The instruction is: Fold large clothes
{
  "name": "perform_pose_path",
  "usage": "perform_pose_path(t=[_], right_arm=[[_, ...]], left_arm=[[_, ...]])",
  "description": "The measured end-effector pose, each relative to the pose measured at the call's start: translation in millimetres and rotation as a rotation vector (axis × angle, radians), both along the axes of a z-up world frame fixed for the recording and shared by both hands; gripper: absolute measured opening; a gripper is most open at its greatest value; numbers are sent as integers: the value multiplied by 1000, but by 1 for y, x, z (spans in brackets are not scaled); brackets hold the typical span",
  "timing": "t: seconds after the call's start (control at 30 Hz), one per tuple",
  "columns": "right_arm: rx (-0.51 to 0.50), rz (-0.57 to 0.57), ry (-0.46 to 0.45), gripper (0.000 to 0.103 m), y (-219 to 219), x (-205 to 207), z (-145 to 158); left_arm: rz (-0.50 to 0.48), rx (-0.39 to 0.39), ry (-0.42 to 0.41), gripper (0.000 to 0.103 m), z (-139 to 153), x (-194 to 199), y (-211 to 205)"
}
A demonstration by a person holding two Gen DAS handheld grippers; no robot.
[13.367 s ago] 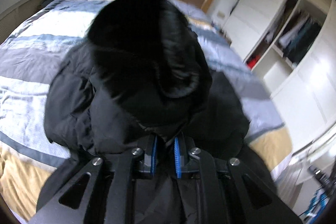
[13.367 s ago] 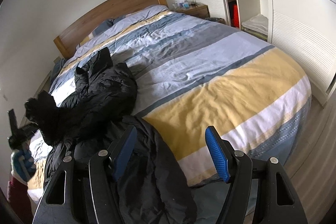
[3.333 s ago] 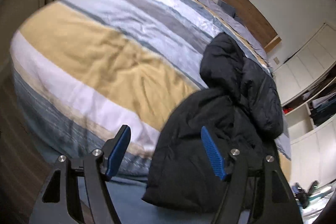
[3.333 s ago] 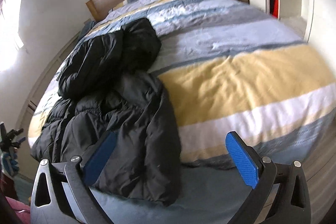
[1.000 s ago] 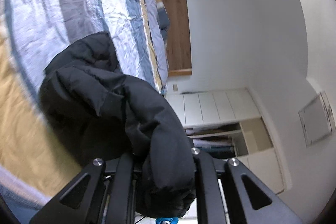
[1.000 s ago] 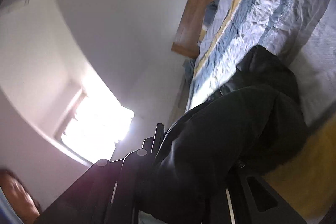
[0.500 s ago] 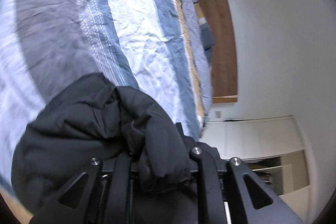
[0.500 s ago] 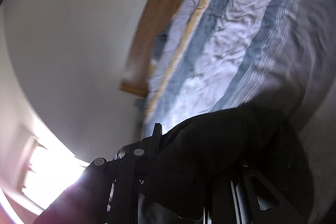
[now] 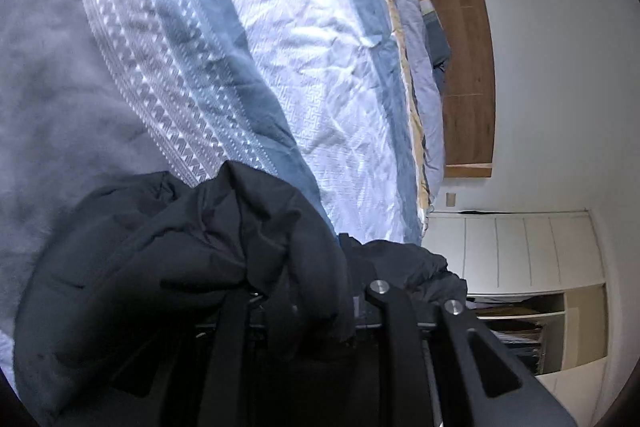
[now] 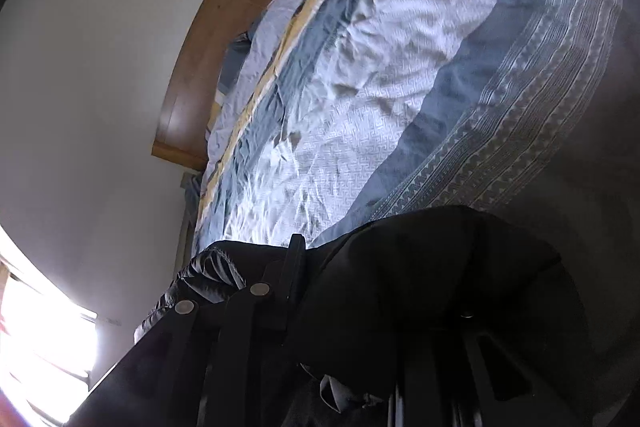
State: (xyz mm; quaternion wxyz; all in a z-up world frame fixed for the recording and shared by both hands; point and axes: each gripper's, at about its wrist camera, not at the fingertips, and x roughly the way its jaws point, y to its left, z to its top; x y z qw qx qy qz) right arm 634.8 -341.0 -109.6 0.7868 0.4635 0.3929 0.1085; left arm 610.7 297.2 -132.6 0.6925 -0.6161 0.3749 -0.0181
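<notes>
Both my grippers, left easing open and right nearly closed, clamp the black puffer jacket, now carried lower over the striped duvet than a second ago; no readable writing.

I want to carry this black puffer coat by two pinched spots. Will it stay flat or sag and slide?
The black coat will probably sag: it bulges and drapes over the left gripper, whose jaws are opening, and right gripper. Its shiny quilted edge looks slick, so it may slip. It seems bulky but light.
</notes>
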Motion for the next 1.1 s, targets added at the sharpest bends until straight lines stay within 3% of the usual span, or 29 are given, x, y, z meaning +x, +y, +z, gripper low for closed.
perform_pose_path(t=[0.1,0.2,0.27,0.33,0.37,0.5,0.67,0.73,0.87,1.0,1.1], right_arm=[[54,2,0,23,-4,1,-8],[122,-4,-20,36,-10,-3,-6],[167,-12,-36,54,-16,-7,0],[181,-11,-54,97,-19,-9,12],[164,-20,-60,100,-21,-11,20],[143,-38,-82,100,-33,-23,45],[27,6,-103,99,-30,-49,85],[-42,59,-103,97,-12,-58,101],[-186,177,-110,96,37,-70,119],[-352,296,-128,95,98,-75,123],[-421,359,-142,95,135,-66,114]], left_arm=[[3,-70,-25,24,-5,-8,5],[15,-146,-98,37,4,-17,15],[38,-186,-155,45,16,-24,24],[46,-192,-182,49,30,-32,31],[44,-178,-191,50,39,-36,35],[41,-49,-201,50,82,-56,48],[-32,229,-127,50,136,-79,34],[-102,336,-110,50,152,-79,9],[-247,457,-111,50,164,-71,-53],[-397,577,-145,50,167,-48,-129],[-453,659,-168,50,166,-32,-167]])
